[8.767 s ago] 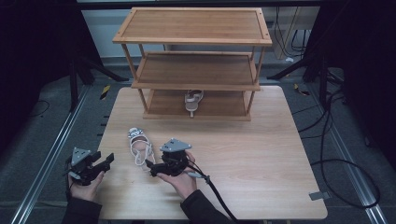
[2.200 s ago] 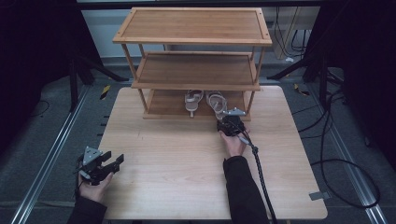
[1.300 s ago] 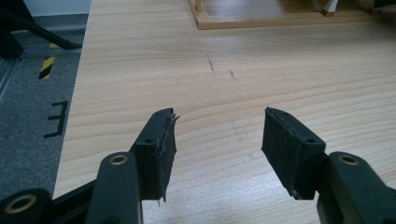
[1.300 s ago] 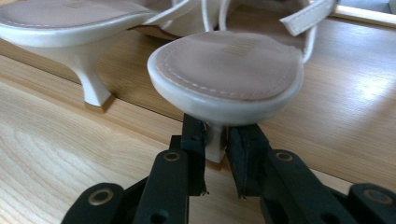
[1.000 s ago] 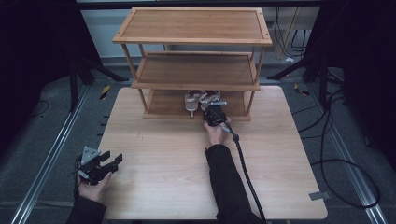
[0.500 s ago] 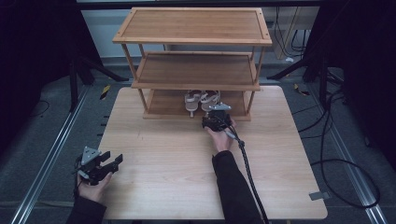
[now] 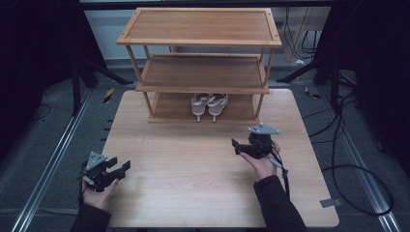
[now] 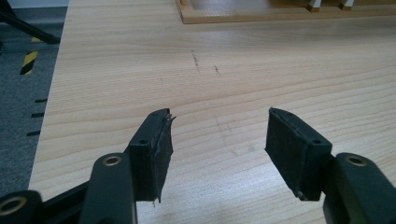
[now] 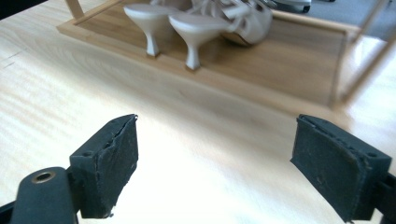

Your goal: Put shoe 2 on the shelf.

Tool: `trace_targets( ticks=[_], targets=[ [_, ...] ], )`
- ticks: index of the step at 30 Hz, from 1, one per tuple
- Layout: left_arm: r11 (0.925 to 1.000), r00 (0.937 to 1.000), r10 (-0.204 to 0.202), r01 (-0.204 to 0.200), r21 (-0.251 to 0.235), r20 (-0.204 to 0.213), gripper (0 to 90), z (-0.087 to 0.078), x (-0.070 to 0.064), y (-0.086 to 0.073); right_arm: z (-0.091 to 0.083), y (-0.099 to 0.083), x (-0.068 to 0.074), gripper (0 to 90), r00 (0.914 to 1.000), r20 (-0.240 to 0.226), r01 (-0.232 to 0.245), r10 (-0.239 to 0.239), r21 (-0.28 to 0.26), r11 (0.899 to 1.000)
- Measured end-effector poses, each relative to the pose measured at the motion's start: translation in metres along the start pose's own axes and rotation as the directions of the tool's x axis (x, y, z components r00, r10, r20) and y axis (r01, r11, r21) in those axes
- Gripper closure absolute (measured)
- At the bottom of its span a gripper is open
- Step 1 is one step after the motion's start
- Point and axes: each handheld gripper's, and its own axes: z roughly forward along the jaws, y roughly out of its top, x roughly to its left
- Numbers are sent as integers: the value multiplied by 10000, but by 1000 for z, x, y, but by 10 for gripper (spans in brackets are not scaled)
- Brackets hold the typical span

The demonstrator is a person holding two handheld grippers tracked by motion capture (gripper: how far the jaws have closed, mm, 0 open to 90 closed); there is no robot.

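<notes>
Table point(image 7: 193, 164): sandals point(image 7: 209, 104) on shelf point(image 7: 164, 108), beyond empty right gripper point(image 7: 237, 147).

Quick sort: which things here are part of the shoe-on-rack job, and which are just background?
Job, judging from the layout:
- pair of heeled sandals, side by side on the bottom shelf
- wooden rack
- right gripper, open, empty, near the rack
- left gripper, open, empty, at the table's near left

Lying about:
- table
- cables on the floor
- yellow-black tape
</notes>
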Motion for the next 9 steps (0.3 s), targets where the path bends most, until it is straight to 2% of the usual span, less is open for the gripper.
trace_targets(
  ticks=[1,5,9],
  targets=[
    [10000,10000,-28,27,52,27,389,0,-1,0,-15,-12,-9,139,9995,53,-307,307,-14,9995],
    [9999,10000,4,-4,121,-4,372,2,0,-1,-38,-34,-28,126,9978,531,-409,407,25,9992],
    [9998,10000,-21,22,215,-41,353,3,0,-1,-60,-59,-48,120,9920,1139,-562,542,151,9983]
  ],
)
